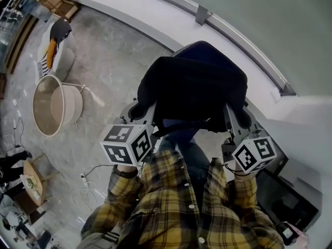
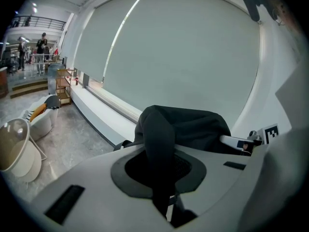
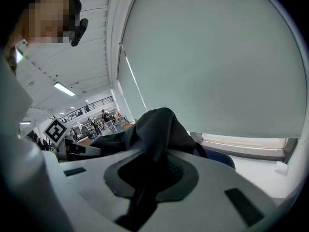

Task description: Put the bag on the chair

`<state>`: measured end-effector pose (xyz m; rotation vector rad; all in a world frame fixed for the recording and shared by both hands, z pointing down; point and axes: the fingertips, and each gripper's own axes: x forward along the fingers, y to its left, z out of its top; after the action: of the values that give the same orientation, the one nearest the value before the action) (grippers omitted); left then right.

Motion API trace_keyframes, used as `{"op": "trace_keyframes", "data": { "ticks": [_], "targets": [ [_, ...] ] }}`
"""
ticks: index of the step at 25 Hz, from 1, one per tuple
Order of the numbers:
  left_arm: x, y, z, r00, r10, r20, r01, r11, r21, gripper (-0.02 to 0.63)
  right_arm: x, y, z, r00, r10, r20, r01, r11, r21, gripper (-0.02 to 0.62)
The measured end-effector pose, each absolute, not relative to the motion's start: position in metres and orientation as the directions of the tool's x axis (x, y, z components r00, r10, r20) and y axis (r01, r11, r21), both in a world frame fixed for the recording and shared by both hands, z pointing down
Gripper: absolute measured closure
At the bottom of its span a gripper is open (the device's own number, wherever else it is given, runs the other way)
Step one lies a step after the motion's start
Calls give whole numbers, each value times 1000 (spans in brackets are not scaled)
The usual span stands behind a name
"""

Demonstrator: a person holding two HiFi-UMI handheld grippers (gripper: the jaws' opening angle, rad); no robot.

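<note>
The black bag (image 1: pixel 192 90) fills the whole span between the left gripper (image 1: pixel 136 113) and the right gripper (image 1: pixel 241 119), each clamped on its fabric. From the head view it hides most of the blue chair (image 1: pixel 207 46) — only the far edge shows. Just beyond the chair a white ledge (image 1: pixel 150 14) runs under the blind (image 2: pixel 183 57), closing that side. Leftward the grey floor (image 1: pixel 104 71) lies open as far as a beige tub seat (image 1: pixel 54 105); rightward, dark equipment (image 1: pixel 285 196) sits near the right gripper.
</note>
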<state>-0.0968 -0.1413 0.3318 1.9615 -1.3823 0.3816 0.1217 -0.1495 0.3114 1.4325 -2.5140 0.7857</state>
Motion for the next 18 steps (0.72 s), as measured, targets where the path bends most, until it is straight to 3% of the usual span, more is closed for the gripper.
{"op": "trace_keyframes", "data": {
  "ticks": [18],
  "targets": [
    [-101, -145, 454, 407, -595, 693, -908, -179, 379, 546, 125, -157, 437, -476, -706, 524, -876, 328, -353, 545]
  ]
}}
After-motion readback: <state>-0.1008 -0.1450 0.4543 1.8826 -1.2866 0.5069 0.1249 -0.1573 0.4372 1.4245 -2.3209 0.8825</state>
